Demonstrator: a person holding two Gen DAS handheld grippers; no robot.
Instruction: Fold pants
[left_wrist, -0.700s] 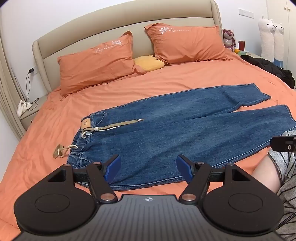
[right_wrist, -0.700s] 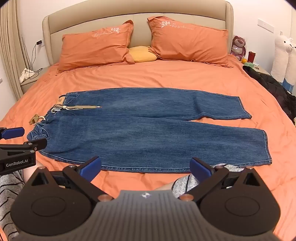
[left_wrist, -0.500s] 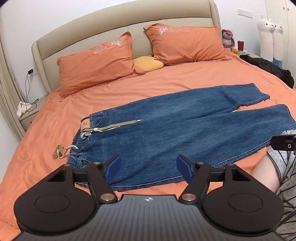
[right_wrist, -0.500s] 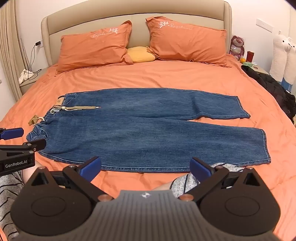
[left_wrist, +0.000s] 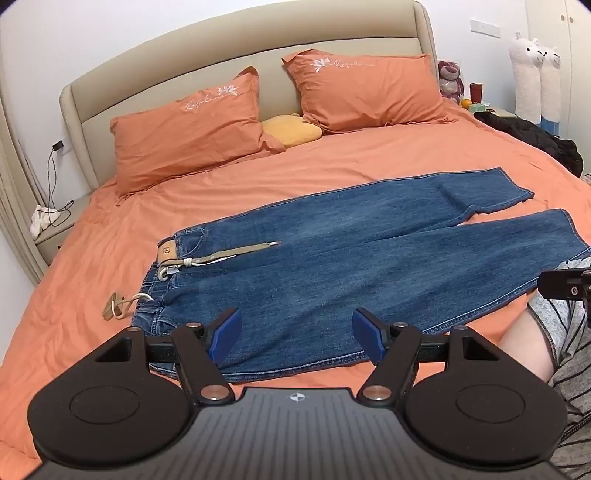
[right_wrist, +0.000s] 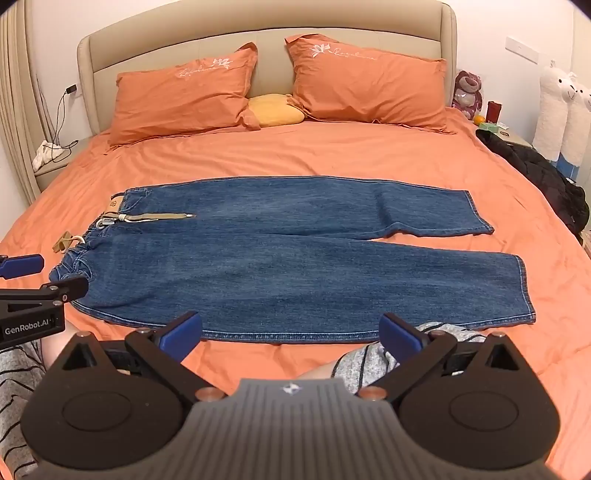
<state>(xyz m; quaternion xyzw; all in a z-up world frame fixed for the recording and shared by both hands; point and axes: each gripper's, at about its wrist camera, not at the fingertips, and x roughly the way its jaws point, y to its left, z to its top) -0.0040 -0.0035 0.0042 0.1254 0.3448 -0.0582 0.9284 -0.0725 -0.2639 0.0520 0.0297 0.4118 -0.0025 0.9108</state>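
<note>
1. Nothing has shifted: the jeans (right_wrist: 288, 258) lie flat as before, below the pillows (right_wrist: 184, 96), unfolded.
2. Left gripper (left_wrist: 297, 334) and right gripper (right_wrist: 290, 332) fingers remain apart, empty; folding hasn't begun.

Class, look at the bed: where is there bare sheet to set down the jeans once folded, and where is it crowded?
Bare sheet lies in a wide band between the pillows and the far edge of the jeans, and left of the waistband. A narrow strip runs between the near hem and the person's knees. The right edge is crowded by a black garment.
</note>
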